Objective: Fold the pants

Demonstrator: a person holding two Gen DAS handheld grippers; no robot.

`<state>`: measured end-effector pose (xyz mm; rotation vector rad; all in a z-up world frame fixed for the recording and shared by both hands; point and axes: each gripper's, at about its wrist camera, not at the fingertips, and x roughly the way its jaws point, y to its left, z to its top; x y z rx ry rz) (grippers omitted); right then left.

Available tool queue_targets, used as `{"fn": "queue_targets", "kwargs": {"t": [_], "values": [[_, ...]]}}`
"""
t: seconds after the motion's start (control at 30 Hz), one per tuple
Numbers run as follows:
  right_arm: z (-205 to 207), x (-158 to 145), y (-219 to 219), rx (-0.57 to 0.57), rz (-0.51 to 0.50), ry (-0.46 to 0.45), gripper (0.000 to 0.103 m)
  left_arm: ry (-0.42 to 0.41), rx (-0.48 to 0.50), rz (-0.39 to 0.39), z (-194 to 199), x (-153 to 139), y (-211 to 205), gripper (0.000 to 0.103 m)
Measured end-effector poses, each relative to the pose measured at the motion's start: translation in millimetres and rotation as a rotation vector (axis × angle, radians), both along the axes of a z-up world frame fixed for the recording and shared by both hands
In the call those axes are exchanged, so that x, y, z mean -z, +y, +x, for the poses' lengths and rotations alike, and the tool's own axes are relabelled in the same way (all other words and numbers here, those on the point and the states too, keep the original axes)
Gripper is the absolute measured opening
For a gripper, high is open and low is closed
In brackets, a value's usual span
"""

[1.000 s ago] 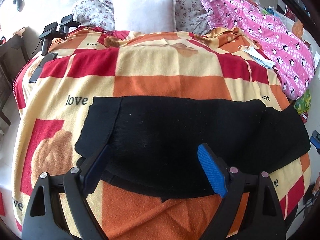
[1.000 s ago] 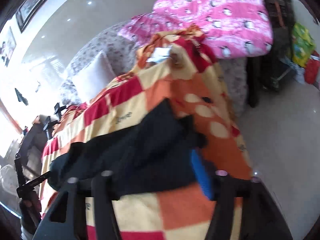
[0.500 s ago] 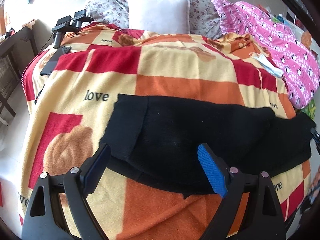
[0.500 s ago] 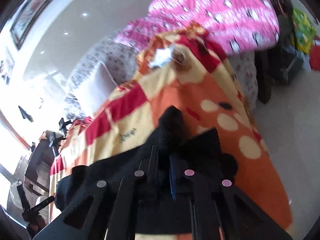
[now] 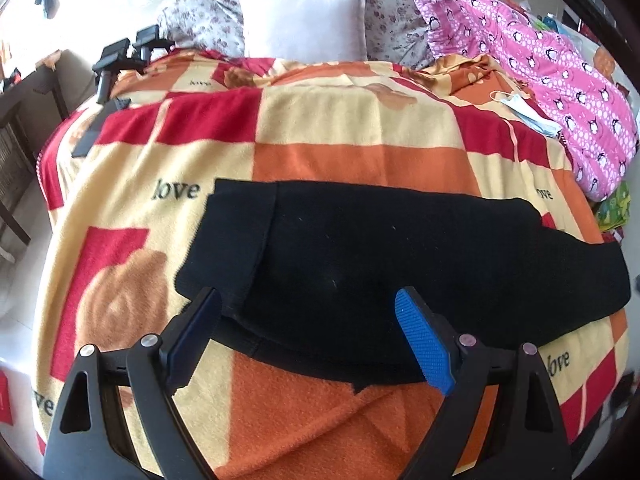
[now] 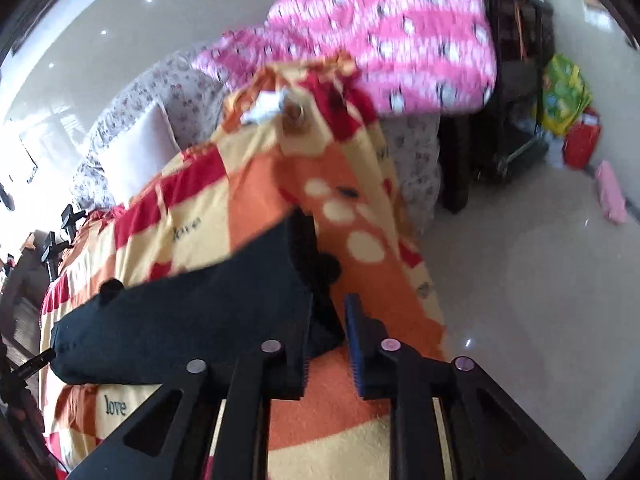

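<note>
I have the black pants lying crosswise on the checked blanket over the bed, already doubled lengthwise as far as I can judge. My left tongs hang released, jaws spread wide just above the near edge at the waist end, gripping nothing. My right tongs sit at the leg end with a narrow gap between the jaws; cloth lies against the left jaw, but I judge it is not pinched. For the next fold I want both layers caught squarely before lifting, keeping the edges aligned.
</note>
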<state>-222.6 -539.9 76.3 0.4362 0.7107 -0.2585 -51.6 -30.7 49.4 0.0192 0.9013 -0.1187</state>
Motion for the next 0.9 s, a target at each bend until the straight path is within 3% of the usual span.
{"fn": "queue_targets", "kwargs": {"t": [0.07,0.13,0.3,0.43,0.67,0.9], "values": [[7.4,-16.2,21.7,-0.081,0.008,-0.043,0.039,-0.004,-0.005,0.004,1.9,-1.3,2.0,0.090],[22.3,-23.1,47.4,-0.173,0.038,-0.074,0.046,-0.011,-0.011,-0.001,2.8,-2.0,3.5,0.090],[81.8,-15.5,135.5,-0.417,0.047,-0.050,0.046,-0.039,-0.025,0.004,3.1,-0.7,3.9,0.090],[115.5,-3.0,194.8,-0.540,0.044,-0.030,0.046,-0.057,-0.029,0.027,5.3,4.5,3.2,0.090],[159.2,16.6,266.4,-0.668,0.010,0.019,0.046,-0.043,-0.028,0.023,14.1,17.5,4.3,0.090],[198.5,40.3,278.4,-0.629,-0.077,0.102,0.040,-0.021,-0.018,0.031,23.3,29.1,1.2,0.090]]}}
